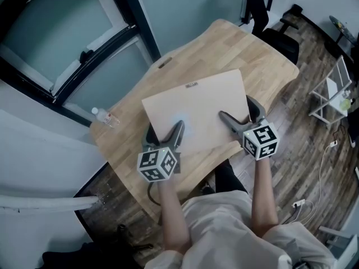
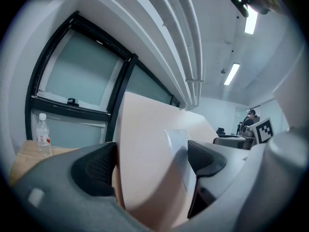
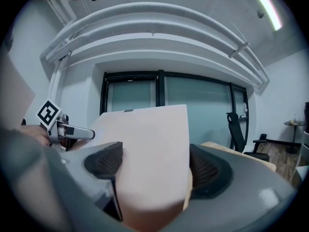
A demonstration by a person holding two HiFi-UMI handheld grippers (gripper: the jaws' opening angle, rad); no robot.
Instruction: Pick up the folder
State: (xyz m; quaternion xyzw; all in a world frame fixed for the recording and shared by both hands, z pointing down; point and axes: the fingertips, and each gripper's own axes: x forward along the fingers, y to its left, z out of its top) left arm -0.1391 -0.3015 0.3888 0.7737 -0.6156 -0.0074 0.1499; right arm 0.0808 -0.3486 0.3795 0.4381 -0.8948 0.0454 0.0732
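Observation:
The folder (image 1: 196, 114) is a plain beige board with a small dark label near its far edge. It hangs over the near half of the wooden table (image 1: 247, 49). My left gripper (image 1: 164, 134) clamps its near left corner, one finger above the sheet and one below. My right gripper (image 1: 242, 118) clamps the near right corner the same way. In the left gripper view the folder (image 2: 145, 149) stands up between the pads of the left gripper (image 2: 149, 158). In the right gripper view the folder (image 3: 149, 149) fills the gap of the right gripper (image 3: 154, 163).
A clear water bottle (image 1: 104, 115) lies at the table's left edge by the window, and stands out again as the bottle (image 2: 43, 135) in the left gripper view. A black office chair (image 1: 280, 38) stands beyond the far right corner. A white wire rack (image 1: 334, 94) is on the floor at right.

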